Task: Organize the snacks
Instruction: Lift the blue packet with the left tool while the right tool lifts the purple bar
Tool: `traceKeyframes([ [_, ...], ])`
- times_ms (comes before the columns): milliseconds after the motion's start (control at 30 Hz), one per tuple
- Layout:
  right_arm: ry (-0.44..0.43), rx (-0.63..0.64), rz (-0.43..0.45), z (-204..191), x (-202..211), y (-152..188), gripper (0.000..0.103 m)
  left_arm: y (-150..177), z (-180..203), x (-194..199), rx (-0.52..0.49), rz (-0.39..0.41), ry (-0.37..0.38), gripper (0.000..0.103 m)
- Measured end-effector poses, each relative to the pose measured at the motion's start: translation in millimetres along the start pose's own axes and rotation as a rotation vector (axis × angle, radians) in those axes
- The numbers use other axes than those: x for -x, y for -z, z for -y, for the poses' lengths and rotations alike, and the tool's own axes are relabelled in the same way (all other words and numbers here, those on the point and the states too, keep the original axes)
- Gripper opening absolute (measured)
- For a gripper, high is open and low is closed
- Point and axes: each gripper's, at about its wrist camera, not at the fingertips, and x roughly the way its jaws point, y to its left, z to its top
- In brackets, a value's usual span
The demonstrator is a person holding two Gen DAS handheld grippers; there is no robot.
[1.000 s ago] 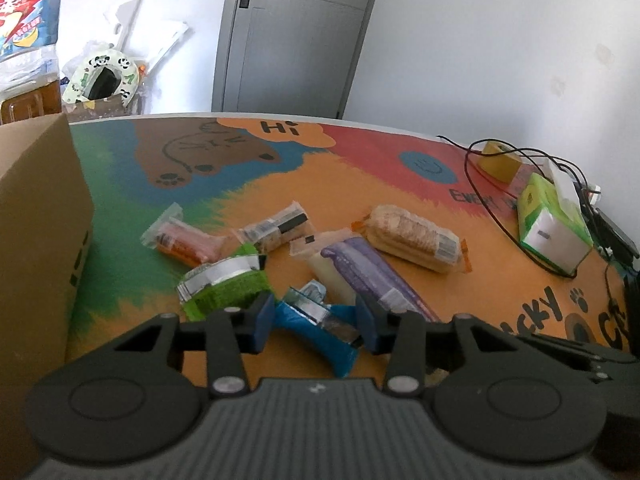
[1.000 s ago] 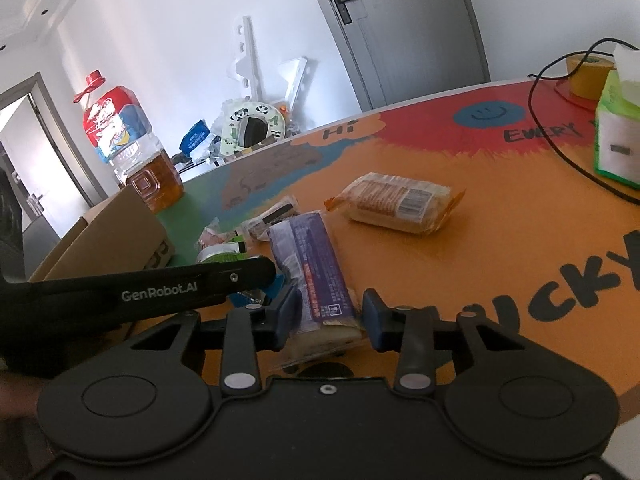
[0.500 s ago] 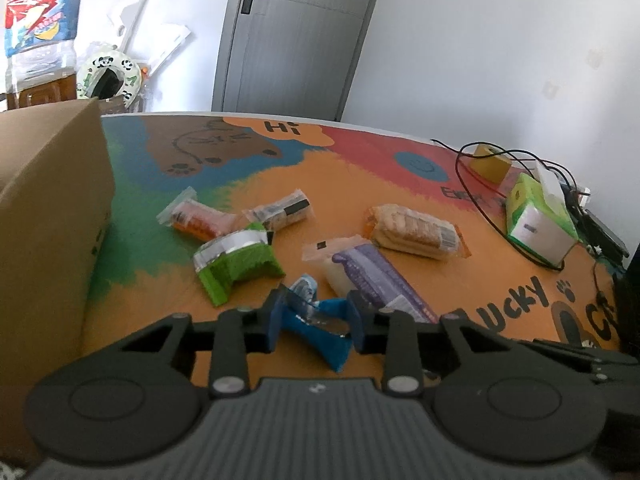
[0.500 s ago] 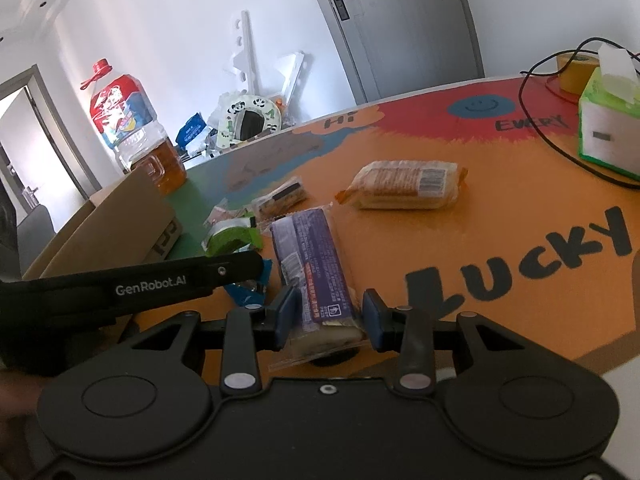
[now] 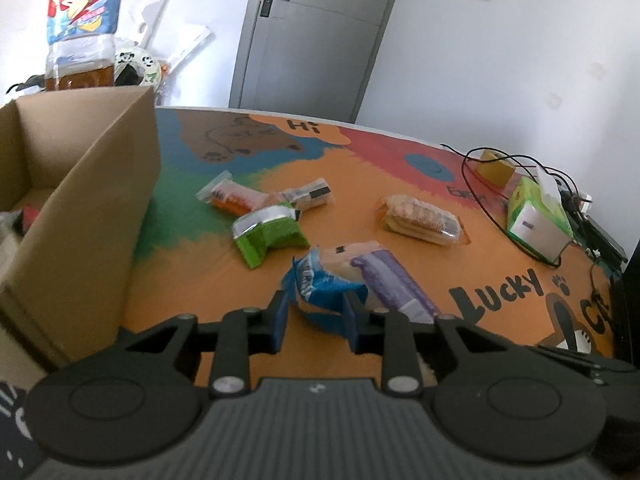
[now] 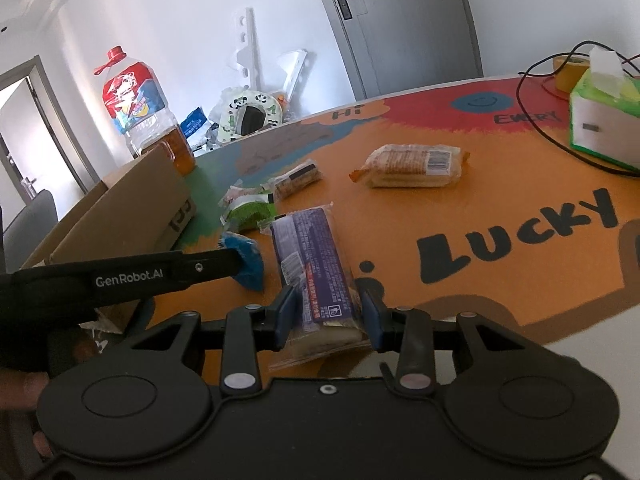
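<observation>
My left gripper (image 5: 316,312) is shut on a blue snack packet (image 5: 320,280) and holds it above the table; it also shows in the right wrist view (image 6: 246,258). My right gripper (image 6: 328,310) is shut on the near end of a long purple snack pack (image 6: 312,256), also seen in the left wrist view (image 5: 394,280). On the table lie a green packet (image 5: 268,232), an orange-filled clear packet (image 5: 230,196), a small cracker pack (image 5: 312,196) and a biscuit pack (image 5: 420,220). An open cardboard box (image 5: 80,184) stands at the left.
A green tissue box (image 5: 536,216), a yellow tape roll (image 5: 494,164) and black cables (image 5: 480,200) sit at the table's right. A large oil bottle (image 5: 82,28) stands behind the box. A door and wall are beyond the table.
My left gripper closed on the blue packet and lifted it, moving up and left toward the box, whose inside now shows. My right gripper lifted the purple pack slightly.
</observation>
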Motion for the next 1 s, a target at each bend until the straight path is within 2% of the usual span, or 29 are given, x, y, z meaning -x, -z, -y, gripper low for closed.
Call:
traceKeyframes([
  [267,0.032,-0.032,-0.002,5.9,14.5,5.9,0.038,6.4,-9.8,6.1,0.04,-0.016,-0.015,0.029],
  [467,-0.015,-0.021,-0.01,-4.7,19.2,3.9,0.04,3.9,-17.3,19.1,0.064,0.015,-0.015,0.032],
  [633,-0.014,-0.022,0.015,-8.1,18.9,-0.4,0.05,-0.2,-21.6,23.6,0.09,0.027,-0.016,0.035],
  [733,0.01,-0.011,0.01,-10.2,13.0,0.4,0.054,-2.2,-19.7,20.8,0.095,0.032,-0.022,0.041],
  [900,0.041,0.008,-0.01,-11.4,3.0,4.2,0.059,-3.8,-13.6,11.5,0.11,0.034,-0.032,0.058],
  [1000,0.038,0.008,-0.011,-9.8,1.4,5.8,0.06,-3.7,-5.9,5.7,0.094,0.045,-0.031,0.061],
])
